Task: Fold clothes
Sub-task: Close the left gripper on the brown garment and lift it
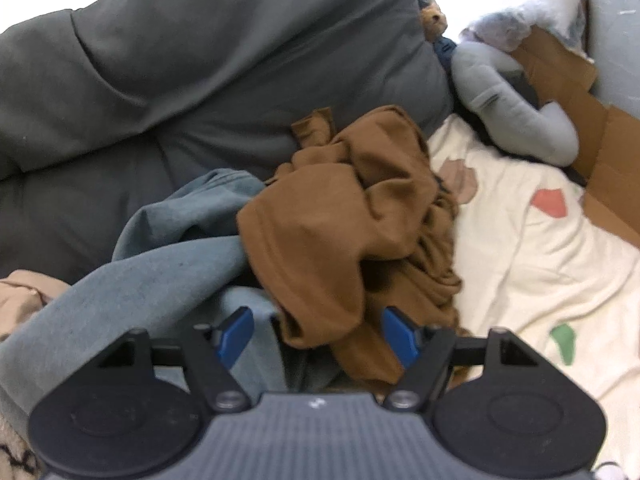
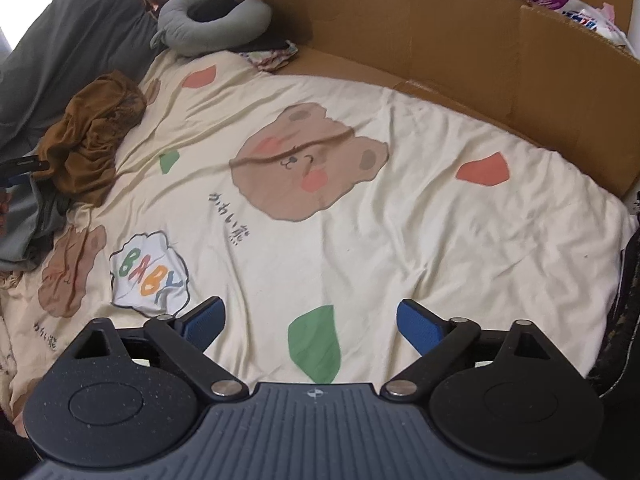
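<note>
Over brown garment [image 1: 344,232], left tongs [image 1: 318,334] (parted) hover

Black linkage arms with silver screws, blue ribbed fingertips [image 1: 236,334], grey ridged body on left gripper [image 1: 318,334] and right gripper [image 2: 311,326].

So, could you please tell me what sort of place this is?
Most likely a bedroom, on a bed: a cream bear-print blanket, a dark grey pillow and a grey neck pillow, with crumpled clothes.
</note>
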`<state>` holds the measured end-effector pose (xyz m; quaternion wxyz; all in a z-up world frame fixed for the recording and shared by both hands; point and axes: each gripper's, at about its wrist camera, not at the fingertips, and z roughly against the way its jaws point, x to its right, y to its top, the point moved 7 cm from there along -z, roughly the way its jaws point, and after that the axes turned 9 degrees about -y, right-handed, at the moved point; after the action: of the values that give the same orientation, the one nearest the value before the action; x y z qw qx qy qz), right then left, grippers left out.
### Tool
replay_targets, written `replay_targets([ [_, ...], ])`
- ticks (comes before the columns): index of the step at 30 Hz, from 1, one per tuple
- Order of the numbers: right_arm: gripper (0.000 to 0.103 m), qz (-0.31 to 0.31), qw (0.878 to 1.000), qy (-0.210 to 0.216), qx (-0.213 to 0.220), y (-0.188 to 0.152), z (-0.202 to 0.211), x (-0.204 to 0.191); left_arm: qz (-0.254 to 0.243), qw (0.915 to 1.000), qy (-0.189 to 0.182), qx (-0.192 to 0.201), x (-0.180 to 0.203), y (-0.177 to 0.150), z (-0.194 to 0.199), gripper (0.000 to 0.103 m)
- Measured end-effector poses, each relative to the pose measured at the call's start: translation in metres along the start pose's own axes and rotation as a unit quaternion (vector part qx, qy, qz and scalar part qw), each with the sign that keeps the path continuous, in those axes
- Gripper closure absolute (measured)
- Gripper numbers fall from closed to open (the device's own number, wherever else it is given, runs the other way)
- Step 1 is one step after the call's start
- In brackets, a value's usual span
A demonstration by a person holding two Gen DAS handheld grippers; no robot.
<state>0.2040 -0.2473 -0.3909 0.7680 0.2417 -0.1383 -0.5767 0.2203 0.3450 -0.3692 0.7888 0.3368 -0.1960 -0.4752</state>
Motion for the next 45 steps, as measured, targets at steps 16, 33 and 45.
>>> replay_targets([
  [16, 0.009, -0.008, 1.000, 0.009, -0.012, -0.009, -0.004, 0.002, 0.011, 0.9997, 0.014, 0.019, -0.009, 0.004, 0.007, 0.091],
  [33, 0.009, -0.012, 1.000, 0.016, -0.016, -0.015, -0.005, 0.004, 0.012, 0.9960, -0.086, 0.022, 0.054, -0.014, 0.057, 0.103],
  [45, 0.009, -0.009, 1.000, 0.024, -0.018, -0.017, -0.005, 0.001, 0.027, 0.9830, -0.181, 0.010, 0.128, -0.034, 0.085, 0.103],
])
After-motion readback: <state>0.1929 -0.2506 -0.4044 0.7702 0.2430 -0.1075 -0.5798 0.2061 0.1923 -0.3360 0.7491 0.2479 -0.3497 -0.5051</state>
